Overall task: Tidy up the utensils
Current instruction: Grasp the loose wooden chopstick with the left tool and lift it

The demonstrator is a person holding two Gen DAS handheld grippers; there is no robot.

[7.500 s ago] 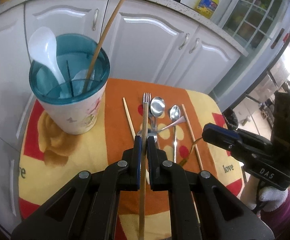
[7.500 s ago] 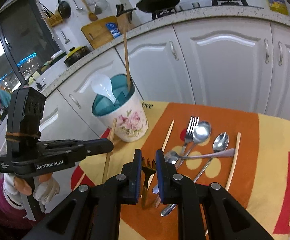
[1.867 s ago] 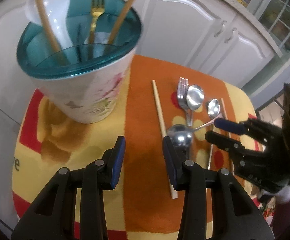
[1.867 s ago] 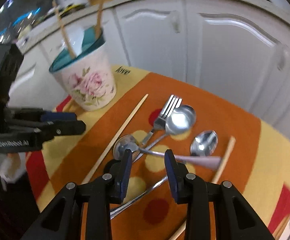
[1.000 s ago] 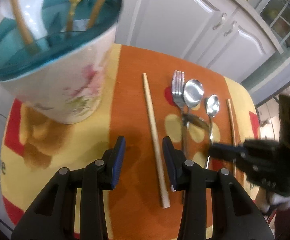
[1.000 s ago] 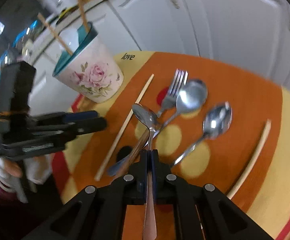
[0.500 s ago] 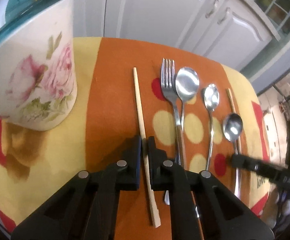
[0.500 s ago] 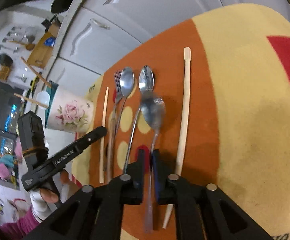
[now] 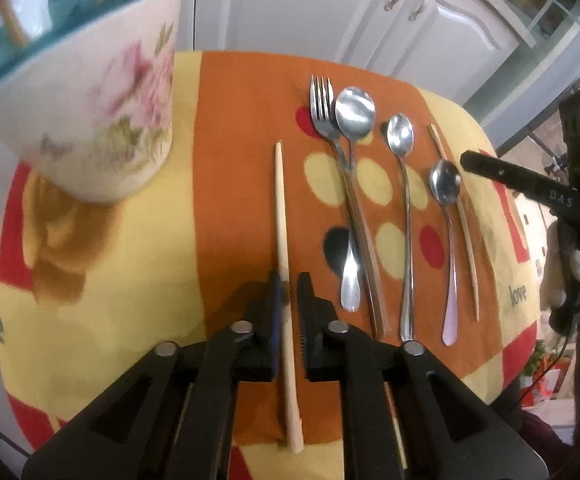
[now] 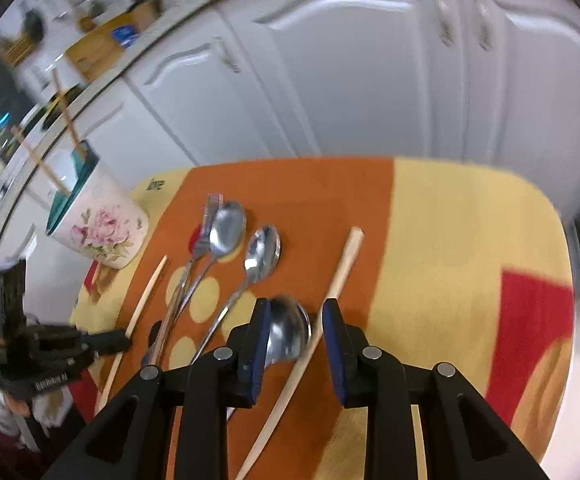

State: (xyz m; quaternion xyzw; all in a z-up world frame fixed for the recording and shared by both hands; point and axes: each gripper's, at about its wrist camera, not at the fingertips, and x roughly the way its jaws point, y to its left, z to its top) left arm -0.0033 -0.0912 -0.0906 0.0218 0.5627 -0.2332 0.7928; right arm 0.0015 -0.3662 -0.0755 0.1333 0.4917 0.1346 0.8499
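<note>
The left gripper (image 9: pixel 288 286) is opening astride the light, stiff chopstick (image 9: pixel 283 216), best pinched mid-shaft, while the right gripper (image 10: pixel 294 322) is opening, nothing pinched, over the slippery spoon (image 10: pixel 288 332).

cup (image 9: pixel 90 92): white w/ pink roses, teal inside, upright at left of cloth; holds chopsticks (image 10: pixel 56 136) + gold fork, leaning.
chopstick A (image 9: pixel 286 280): pale wood, flat, nearest right of cup.
fork (image 9: pixel 331 136) + big spoon (image 9: pixel 354 112): steel, touching, right of chopstick A.
mid spoon (image 9: pixel 401 136): steel, flat, further right of cup.
small spoon (image 9: pixel 445 184): steel, flat, just beside chopstick B.
chopstick B (image 9: pixel 455 208): wood, flat, farthest from cup.
</note>
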